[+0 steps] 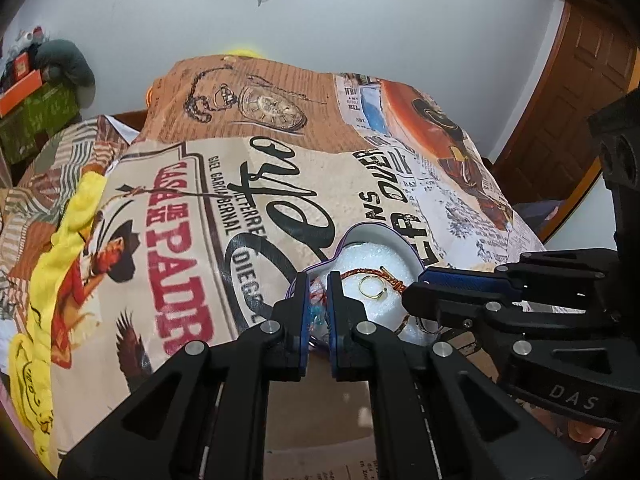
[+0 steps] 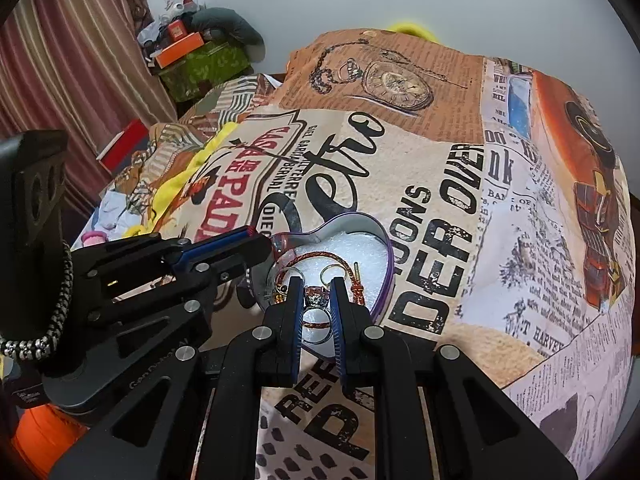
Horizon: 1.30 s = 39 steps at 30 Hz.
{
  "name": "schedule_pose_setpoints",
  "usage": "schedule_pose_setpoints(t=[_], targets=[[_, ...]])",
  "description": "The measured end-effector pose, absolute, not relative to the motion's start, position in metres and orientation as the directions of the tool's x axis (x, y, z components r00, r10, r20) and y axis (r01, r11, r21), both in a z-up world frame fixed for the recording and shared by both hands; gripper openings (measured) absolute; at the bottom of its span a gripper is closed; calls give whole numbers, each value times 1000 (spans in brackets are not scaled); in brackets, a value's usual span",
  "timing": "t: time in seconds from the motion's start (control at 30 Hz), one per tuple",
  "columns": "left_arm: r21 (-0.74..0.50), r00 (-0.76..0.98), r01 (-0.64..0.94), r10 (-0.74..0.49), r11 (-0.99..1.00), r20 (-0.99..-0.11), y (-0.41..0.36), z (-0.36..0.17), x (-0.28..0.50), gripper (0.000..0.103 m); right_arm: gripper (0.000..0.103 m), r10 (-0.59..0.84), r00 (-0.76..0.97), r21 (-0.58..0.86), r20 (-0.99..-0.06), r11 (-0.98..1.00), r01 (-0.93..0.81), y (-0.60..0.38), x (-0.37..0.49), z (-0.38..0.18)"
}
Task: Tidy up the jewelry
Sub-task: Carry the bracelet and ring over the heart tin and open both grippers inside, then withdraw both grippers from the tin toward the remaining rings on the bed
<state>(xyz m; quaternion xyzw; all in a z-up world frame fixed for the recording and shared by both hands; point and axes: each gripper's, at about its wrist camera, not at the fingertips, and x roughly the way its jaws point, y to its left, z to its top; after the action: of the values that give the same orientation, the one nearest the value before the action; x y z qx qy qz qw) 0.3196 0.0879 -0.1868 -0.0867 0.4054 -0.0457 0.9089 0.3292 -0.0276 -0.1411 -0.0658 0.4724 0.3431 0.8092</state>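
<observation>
A purple heart-shaped tin (image 2: 386,258) lined with white foam sits on the printed cloth; it also shows in the left wrist view (image 1: 362,232). Inside lie a thin gold ring (image 1: 373,287), a red-gold braided cord (image 2: 324,256) and other small pieces. My right gripper (image 2: 317,292) is shut on a silver ring with a big pink stone (image 2: 316,300), held over the tin's near part. My left gripper (image 1: 318,286) is closed on the tin's near-left rim, with something reddish and blue between its pads (image 1: 306,312).
The printed cloth (image 2: 460,208) covers a humped surface. Yellow fabric (image 1: 44,320) lies at the left. Boxes and a green tin (image 2: 200,64) are stacked by the wall at the far left. A wooden door (image 1: 580,92) is at the right.
</observation>
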Motion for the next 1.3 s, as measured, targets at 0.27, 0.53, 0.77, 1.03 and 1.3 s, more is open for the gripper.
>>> schedule_pose_setpoints(t=[0.27,0.53,0.77,1.03,1.3], targets=[[-208,674,-4,-151,978,-723,95,-180,313,6,13,466,346,160,-814,753,-638,-22,324,-141],[-188,698,-2,-133,982,-703,94,-159,299,8,24,445,403,101,-800,761,-641,-26,312,-127],[-128,714,13,-99,992,-693,81,-138,276,8,24,440,448,91,-778,784,-614,-44,299,-106],[-114,715,34,-104,993,-691,66,-126,253,17,24,419,497,74,-760,815,-574,-75,281,-92],[-134,674,75,-149,988,-723,37,-136,238,26,24,391,515,68,-763,841,-537,-109,262,-95]])
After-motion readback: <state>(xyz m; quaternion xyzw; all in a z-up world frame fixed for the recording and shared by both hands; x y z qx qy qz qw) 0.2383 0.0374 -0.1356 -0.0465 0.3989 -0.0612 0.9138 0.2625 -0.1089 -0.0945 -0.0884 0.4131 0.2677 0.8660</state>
